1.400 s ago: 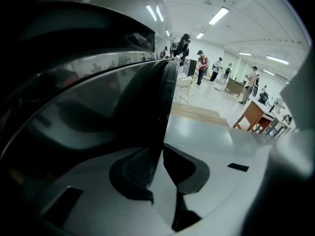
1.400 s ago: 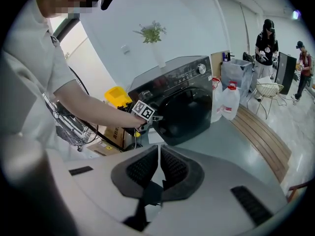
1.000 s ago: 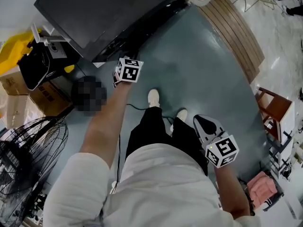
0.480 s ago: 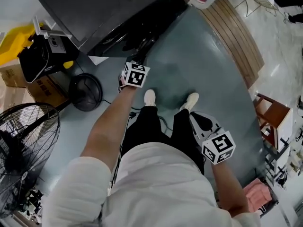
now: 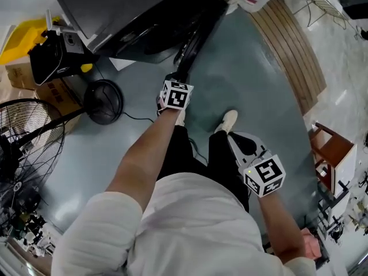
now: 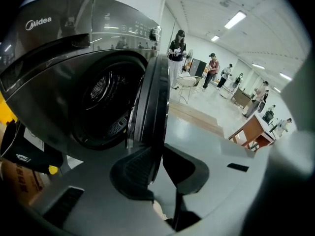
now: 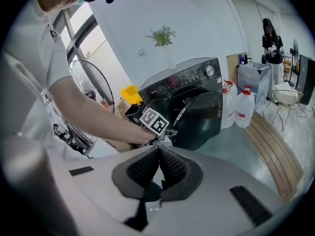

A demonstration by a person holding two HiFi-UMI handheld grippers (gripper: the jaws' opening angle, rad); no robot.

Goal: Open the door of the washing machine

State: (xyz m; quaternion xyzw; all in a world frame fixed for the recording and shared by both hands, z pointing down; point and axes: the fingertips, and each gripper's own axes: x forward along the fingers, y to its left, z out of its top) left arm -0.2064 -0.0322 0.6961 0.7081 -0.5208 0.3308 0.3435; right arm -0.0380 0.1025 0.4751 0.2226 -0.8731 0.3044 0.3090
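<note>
Grey-blue floor [image 5: 247, 68] below — my left gripper [image 6: 158, 168] is pinching the dark round door [image 6: 150, 107] of the grey washing machine [image 6: 59, 68]; its thin rim could slip free mid-swing. My right gripper [image 7: 158, 166] is idling, pressed together.

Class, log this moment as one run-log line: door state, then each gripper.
door of washing machine: partly open | left gripper: shut on door rim | right gripper: shut, empty

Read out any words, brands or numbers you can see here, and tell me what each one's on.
"Midea": on the front panel of the washing machine, upper left, in the left gripper view.
Print on its control panel: too small to read.
Red labels on the white jugs: too blurred to read.
</note>
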